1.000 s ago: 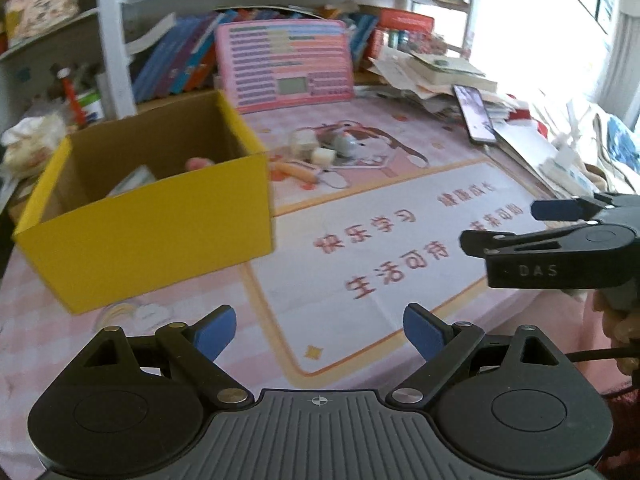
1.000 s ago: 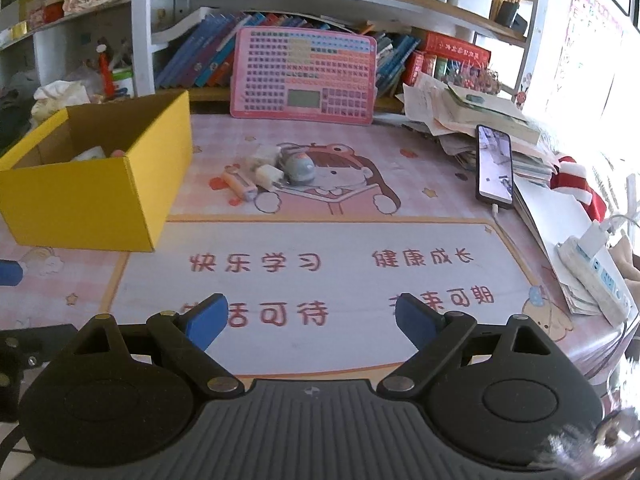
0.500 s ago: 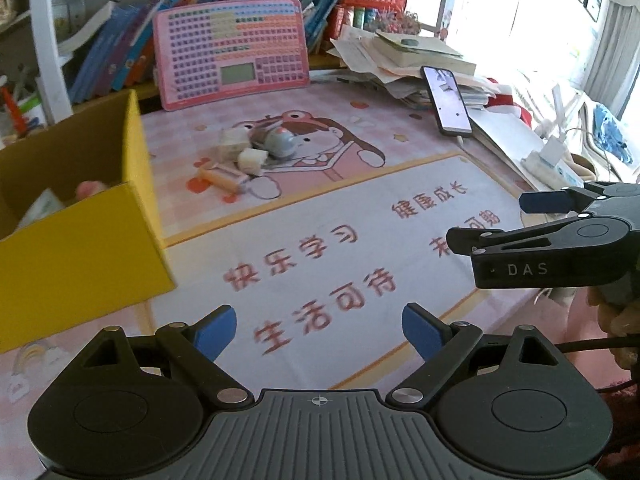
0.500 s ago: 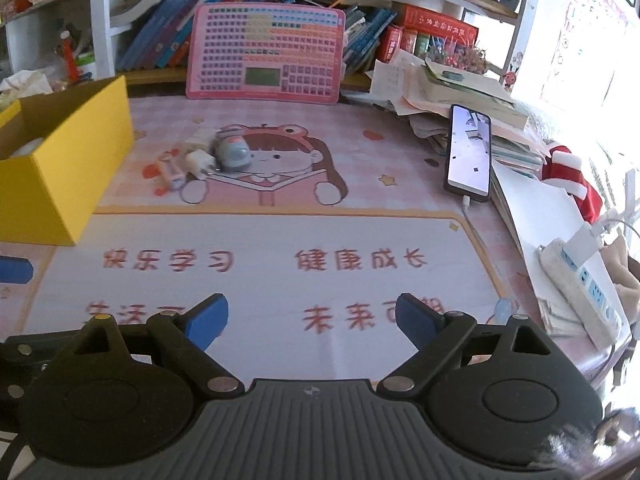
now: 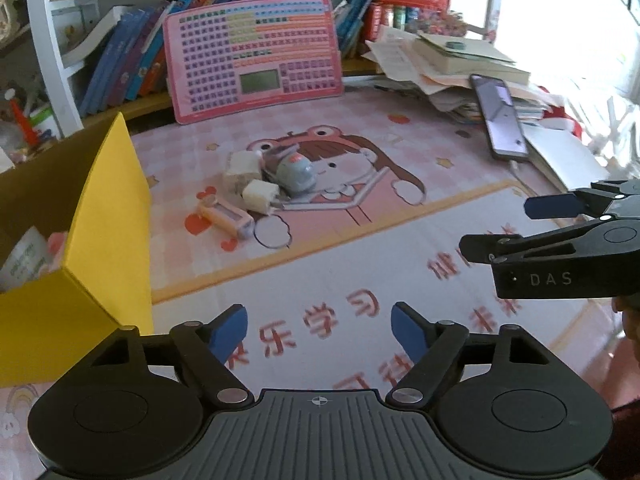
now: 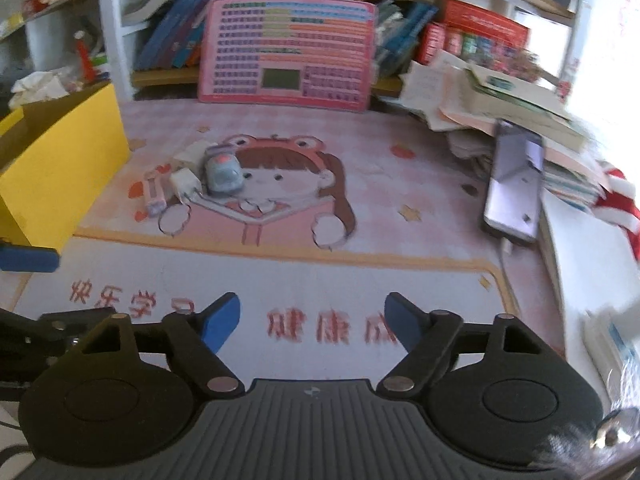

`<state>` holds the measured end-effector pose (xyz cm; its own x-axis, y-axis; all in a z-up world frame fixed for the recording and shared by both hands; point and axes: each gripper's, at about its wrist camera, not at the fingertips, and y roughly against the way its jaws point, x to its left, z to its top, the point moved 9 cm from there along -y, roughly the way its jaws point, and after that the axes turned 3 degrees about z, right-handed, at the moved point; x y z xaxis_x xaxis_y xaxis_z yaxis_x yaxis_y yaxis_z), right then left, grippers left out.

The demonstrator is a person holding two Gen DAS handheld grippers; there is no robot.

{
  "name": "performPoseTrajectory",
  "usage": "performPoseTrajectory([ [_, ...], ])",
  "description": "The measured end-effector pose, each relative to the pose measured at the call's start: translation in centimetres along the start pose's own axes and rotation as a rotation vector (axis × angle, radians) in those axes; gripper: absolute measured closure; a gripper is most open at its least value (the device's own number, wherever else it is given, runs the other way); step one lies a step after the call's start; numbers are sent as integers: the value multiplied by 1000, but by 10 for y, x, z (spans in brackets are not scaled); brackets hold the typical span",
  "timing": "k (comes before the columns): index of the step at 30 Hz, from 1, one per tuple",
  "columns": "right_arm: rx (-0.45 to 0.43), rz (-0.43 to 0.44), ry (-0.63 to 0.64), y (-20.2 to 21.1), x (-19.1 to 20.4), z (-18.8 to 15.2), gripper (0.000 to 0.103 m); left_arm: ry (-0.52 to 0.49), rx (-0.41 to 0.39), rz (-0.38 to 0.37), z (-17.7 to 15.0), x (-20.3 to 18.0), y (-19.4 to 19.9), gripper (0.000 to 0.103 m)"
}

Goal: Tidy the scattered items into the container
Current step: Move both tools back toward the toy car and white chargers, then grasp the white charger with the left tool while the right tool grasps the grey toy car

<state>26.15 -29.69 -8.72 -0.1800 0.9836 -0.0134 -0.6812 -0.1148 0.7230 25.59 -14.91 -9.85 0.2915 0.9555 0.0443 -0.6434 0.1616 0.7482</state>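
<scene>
- Left gripper (image 5: 319, 330): jaws have just been closing a little; they stand partly apart over the mat, nothing between them, nothing held.
- Right gripper (image 6: 313, 319): the same, jaws just narrowed, a clear gap left, empty.
- Change in view: against the frames a second back, the box (image 5: 108, 216) has slid from mid-picture to the left edge, and the cluster of small items now sits nearer the centre and larger. Both hands have travelled across the mat toward it.
- Meaning for the task: judged an approach for the next pick; no item is reached yet.
- Items left on the mat (image 5: 420, 240), close together: grey toy (image 5: 295, 171), two white blocks (image 5: 261, 195), touching or nearly touching it, and a pink tube (image 5: 226, 216) just beside them, nearest the box.
- Box contents: a white packet and something pink lie inside, partly hidden by the wall.
- Writing: "DAS" on the right gripper's body as seen from the left wrist.
- Mat print: red Chinese characters, blurred here; 学习 and 健康 can be read.
- Pink board (image 6: 288, 54): rows of keys and a small screen, text too small to read.
- Phone (image 6: 516, 182): screen lit, content unreadable.
</scene>
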Motion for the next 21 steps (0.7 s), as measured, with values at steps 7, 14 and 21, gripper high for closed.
performPoseTrajectory([
  [7, -11, 119, 56, -33, 13, 34, 41, 34, 0, 82, 18, 12, -23, 42],
  [14, -27, 210, 126, -67, 35, 67, 49, 46, -12, 133, 36, 19, -41, 49],
  [21, -1, 263, 180, -107, 54, 87, 55, 55, -15, 154, 54, 23, -58, 49],
])
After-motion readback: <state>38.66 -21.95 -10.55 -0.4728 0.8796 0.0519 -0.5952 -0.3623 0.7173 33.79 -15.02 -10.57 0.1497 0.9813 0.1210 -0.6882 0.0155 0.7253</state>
